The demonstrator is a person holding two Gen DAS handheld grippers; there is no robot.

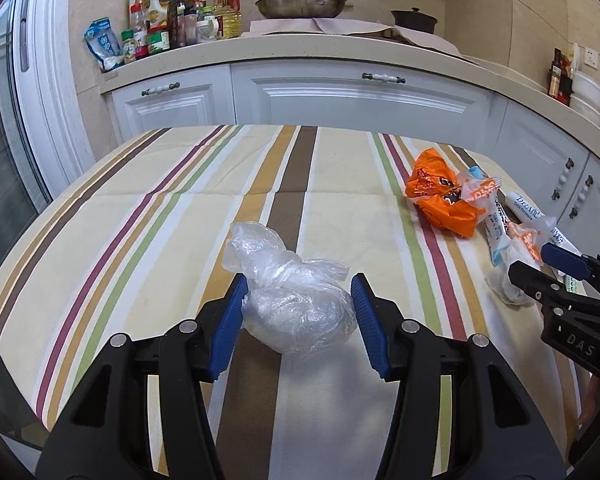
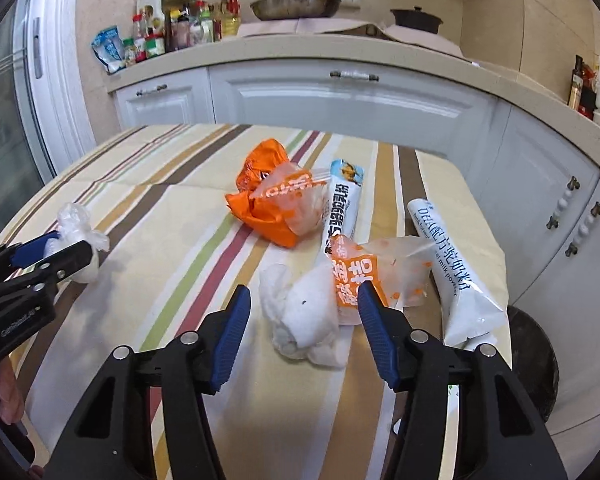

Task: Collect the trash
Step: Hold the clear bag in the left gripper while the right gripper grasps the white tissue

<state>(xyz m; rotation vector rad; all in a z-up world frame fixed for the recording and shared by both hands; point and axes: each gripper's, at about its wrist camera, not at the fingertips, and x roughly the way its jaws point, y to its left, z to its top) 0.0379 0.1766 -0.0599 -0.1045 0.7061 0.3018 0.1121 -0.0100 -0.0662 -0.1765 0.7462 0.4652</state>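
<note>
- My left gripper (image 1: 298, 312) has its fingers (image 1: 230, 328) spread wide, and the crumpled clear plastic bag (image 1: 290, 296) lies on the striped table (image 1: 140, 216) right between them; the left pad seems to touch the bag, the right pad is just beside it.
- My right gripper (image 2: 304, 320) also has its fingers (image 2: 232, 332) released. A white crumpled tissue (image 2: 304, 316) lies between them, nearer to the right finger (not squeezed).
- An orange-and-clear wrapper (image 2: 380, 276) lies against the tissue, and the tip of the right finger is in front of it.
- Further away I see an orange crumpled bag (image 2: 260, 200), and two white milk powder sachets (image 2: 456, 272) beside the wrappers, one at the table's right edge.
</note>
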